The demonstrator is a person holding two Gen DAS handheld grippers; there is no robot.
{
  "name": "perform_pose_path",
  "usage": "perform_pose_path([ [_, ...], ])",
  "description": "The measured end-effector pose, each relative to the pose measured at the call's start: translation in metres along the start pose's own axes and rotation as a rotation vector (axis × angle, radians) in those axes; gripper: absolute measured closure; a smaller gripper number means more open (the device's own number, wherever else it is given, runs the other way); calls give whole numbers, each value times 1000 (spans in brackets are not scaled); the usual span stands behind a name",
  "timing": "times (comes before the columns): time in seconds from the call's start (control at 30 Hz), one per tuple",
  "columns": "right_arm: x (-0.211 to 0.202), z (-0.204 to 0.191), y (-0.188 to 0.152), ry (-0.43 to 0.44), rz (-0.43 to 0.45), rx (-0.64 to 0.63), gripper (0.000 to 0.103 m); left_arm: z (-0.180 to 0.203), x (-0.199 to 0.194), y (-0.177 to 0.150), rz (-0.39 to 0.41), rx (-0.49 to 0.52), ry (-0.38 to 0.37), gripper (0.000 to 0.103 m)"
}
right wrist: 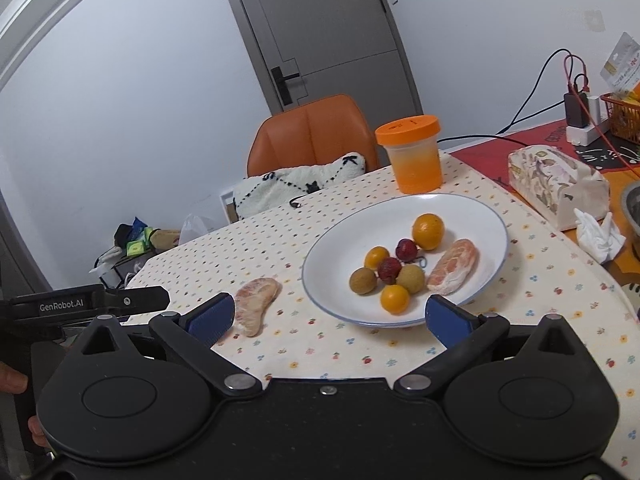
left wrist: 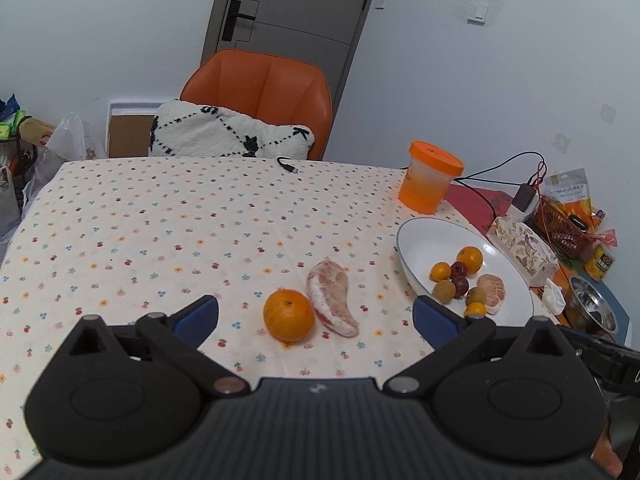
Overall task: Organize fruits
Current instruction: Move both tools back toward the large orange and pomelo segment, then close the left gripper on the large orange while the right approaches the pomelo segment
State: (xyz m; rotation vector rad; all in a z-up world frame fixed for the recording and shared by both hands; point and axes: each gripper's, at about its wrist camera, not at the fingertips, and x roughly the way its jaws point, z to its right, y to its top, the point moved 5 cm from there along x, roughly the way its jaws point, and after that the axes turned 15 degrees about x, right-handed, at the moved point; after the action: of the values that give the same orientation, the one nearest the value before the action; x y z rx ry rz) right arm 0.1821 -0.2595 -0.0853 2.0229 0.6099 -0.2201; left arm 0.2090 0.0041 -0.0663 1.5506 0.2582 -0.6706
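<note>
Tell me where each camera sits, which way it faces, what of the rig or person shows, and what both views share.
Left wrist: on the left hand-held gripper, looking down its open fingers at an orange and a pomelo segment on the tablecloth; the other tool shows at the right edge.
Right wrist: on the right hand-held gripper, open, facing the white plate of fruit; the left tool and a hand show at left.
Shared: plate, pomelo segment, orange-lidded cup, orange chair, door.

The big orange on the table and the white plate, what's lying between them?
A peeled pomelo segment lies between the orange and the plate, touching or almost touching the orange. The left wrist view shows it.
</note>
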Motion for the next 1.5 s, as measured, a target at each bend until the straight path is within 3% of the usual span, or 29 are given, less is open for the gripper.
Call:
perform_pose_path([
  [0.13, 5, -6, -4, 3, -27, -7, 0, -3, 3, -3, -4, -2, -1, 3],
  [0.33, 12, -20, -10, 12, -49, -36, 1, -8, 13, -7, -16, -18, -5, 18],
  [0.4, 15, -26, -12, 17, -59, -47, 3, -9, 18, -8, -26, -21, -6, 25],
  [0.53, 25, -35, -18, 26, -83, -68, 15, -9, 28, -8, -40, -17, -17, 28],
  [0.67, 35, -40, -24, 16, -100, -71, 19, -9, 43, -9, -61, -22, -21, 37],
  [0.93, 51, -45, -31, -2, -125, -62, 23, -10, 63, -14, -98, -28, -16, 42],
  [1.1, 61, -47, -32, 5, -136, -60, 23, -15, 71, -20, -114, -44, -6, 64],
  [1.5, 91, -62, -38, 16, -172, -83, 28, -34, 58, -21, -90, -48, -7, 66],
])
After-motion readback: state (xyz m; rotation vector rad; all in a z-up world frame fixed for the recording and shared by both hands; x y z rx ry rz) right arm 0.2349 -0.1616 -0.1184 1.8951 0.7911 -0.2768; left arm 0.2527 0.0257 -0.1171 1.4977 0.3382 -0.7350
